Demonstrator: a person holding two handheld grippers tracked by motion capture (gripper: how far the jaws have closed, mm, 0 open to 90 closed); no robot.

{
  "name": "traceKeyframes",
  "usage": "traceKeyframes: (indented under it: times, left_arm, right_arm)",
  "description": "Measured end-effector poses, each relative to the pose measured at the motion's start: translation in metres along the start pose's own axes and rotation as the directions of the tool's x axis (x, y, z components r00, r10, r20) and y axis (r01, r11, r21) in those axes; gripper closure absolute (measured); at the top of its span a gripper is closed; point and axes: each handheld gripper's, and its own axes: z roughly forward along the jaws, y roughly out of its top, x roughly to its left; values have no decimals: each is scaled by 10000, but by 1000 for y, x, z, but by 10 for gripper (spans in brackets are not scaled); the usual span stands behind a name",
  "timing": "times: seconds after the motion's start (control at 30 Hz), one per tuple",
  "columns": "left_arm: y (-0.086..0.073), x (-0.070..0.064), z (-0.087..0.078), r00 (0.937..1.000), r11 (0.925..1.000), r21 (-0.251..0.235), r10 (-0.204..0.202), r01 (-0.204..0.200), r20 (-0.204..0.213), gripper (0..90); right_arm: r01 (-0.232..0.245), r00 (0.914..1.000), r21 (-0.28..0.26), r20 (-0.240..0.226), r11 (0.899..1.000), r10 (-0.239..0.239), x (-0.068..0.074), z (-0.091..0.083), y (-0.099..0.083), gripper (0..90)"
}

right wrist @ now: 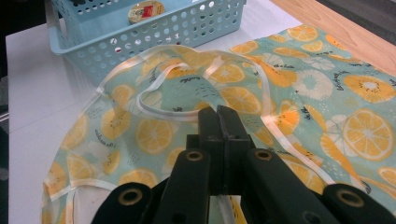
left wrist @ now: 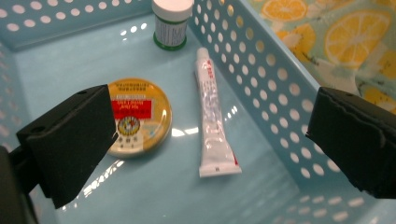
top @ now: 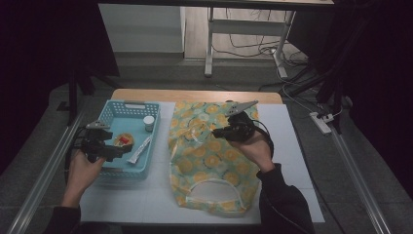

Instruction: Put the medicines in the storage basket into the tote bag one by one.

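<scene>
A blue perforated basket (top: 127, 104) holds a round gold tin with a red label (left wrist: 140, 116), a white tube (left wrist: 215, 126) and a small white-capped jar (left wrist: 172, 23). My left gripper (top: 116, 148) hangs open just above the basket floor (left wrist: 56, 56), its jaws wide apart either side of the tin and tube, with nothing held. A lemon-print fabric bag (top: 214, 161) lies to the right of the basket. My right gripper (right wrist: 218, 114) is shut on the bag's upper layer near its white trim, which stands raised off the lower layer.
The basket and bag lie on a white mat (top: 292, 161) over a wooden table (top: 195, 95). Metal rails (top: 44, 170) run along both sides. A desk frame and cables (top: 253, 46) stand on the floor beyond.
</scene>
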Motion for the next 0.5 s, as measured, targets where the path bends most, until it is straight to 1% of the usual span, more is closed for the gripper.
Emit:
traceKeyframes:
  times: [0.2,0.23,0.33,0.4,0.47,0.5]
  left_arm:
    - [11,10,15,10000,9998,178,22,-23,35,2]
    - [12,11,17,9999,9997,227,123,-124,42,0]
    - [17,15,22,9996,9990,375,257,-261,114,0]
    - [20,17,26,9998,9984,534,206,-207,14,0]
    - [23,20,30,9993,9962,815,314,-295,-216,0]
    - [25,22,33,9991,9957,893,293,-265,-296,0]
  right_arm:
    - [-26,10000,-19,13,10000,26,-1,0,0,900]
    - [-21,10000,-11,26,10000,21,-1,0,0,900]
    - [-17,10000,-11,7,10000,17,-1,0,0,900]
    - [-17,10000,-18,7,10000,17,-1,0,0,900]
    - [-13,10000,-13,16,10000,13,-1,0,0,900]
    - [-10,10000,-12,20,10000,10,-1,0,0,900]
